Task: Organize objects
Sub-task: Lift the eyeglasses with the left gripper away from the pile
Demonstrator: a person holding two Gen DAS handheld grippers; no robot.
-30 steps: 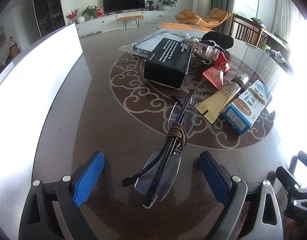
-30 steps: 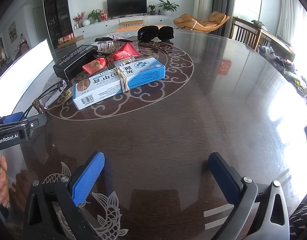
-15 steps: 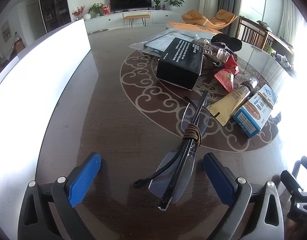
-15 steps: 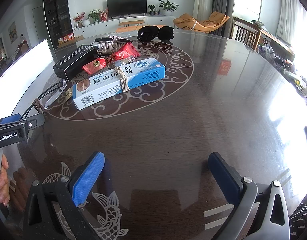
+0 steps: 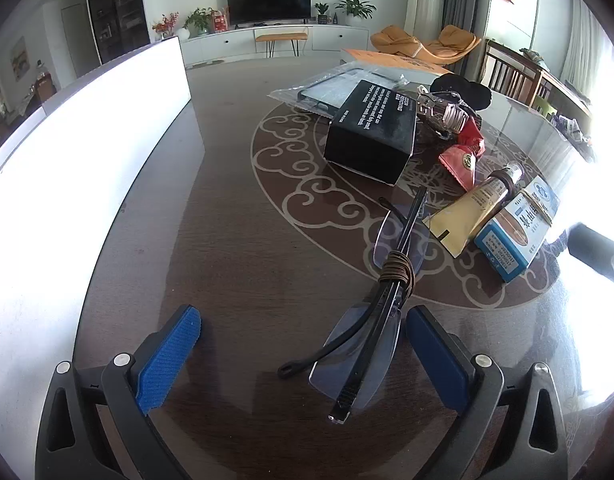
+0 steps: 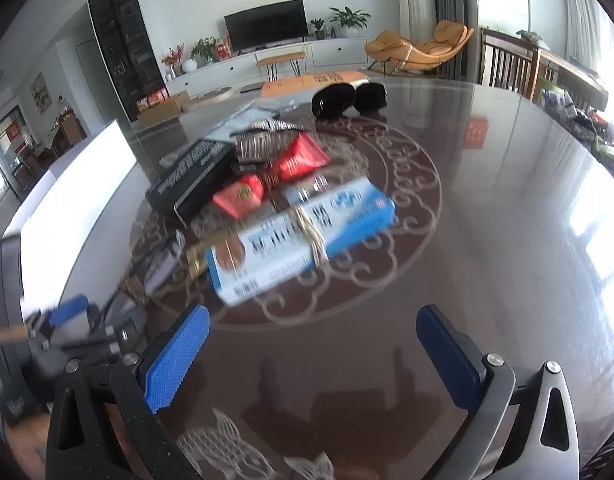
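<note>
Folded glasses (image 5: 381, 304) bound with a brown cord lie on the dark table, their near end between the pads of my open left gripper (image 5: 303, 354), nearer the right pad. Beyond them sit a yellow tube (image 5: 473, 208), a blue-and-white box (image 5: 515, 228), red packets (image 5: 463, 156) and a black box (image 5: 371, 134). My right gripper (image 6: 313, 354) is open and empty, hovering over bare table in front of the blue-and-white box (image 6: 299, 240), which has a cord tied around it. The right wrist view is blurred.
A white bin (image 5: 67, 168) stands along the table's left side. A clear bag (image 5: 327, 86), a metal watch band (image 5: 443, 112) and black pouches (image 6: 347, 98) lie farther back. Chairs (image 6: 515, 68) line the far right.
My left gripper has drifted left, so the glasses now sit nearer its right pad. My right gripper has swung forward toward the blue-and-white box, blurring its view.
</note>
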